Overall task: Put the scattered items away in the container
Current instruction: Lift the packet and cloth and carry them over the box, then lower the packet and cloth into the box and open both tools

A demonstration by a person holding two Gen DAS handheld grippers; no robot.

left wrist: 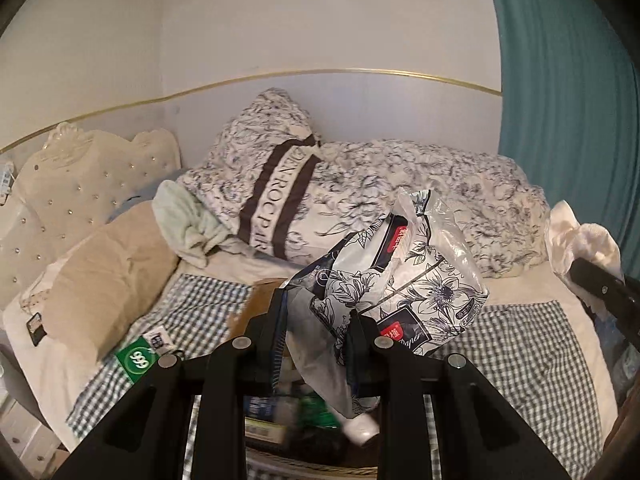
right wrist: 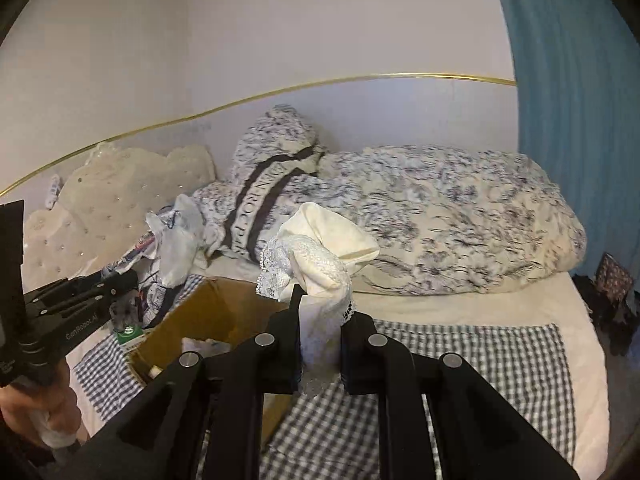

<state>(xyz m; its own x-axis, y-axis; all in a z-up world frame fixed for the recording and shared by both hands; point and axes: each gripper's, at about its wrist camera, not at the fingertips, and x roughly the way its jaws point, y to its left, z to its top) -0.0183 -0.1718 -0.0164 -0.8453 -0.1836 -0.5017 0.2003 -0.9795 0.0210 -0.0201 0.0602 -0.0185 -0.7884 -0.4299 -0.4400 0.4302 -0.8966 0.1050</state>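
Note:
My left gripper (left wrist: 316, 320) is shut on a floral black-and-white plastic tissue pack (left wrist: 408, 284), held above the open cardboard box (left wrist: 256, 304). Inside the box, under the fingers, lie a white bottle (left wrist: 360, 432) and other blurred items. My right gripper (right wrist: 320, 320) is shut on a cream cloth with white lace trim (right wrist: 320, 252), held just right of the cardboard box (right wrist: 216, 308). The left gripper (right wrist: 120, 284) with the tissue pack (right wrist: 172, 240) shows at the left of the right wrist view. The right gripper's cloth (left wrist: 580, 244) shows at the right edge of the left wrist view.
The box stands on a bed with a checked blanket (right wrist: 460, 360). A floral duvet (right wrist: 440, 220) and pillow (left wrist: 272, 176) lie behind. A green 999 box (left wrist: 138, 358) lies left of the cardboard box. A teal curtain (left wrist: 568, 80) hangs at right, a tufted headboard (left wrist: 60, 192) at left.

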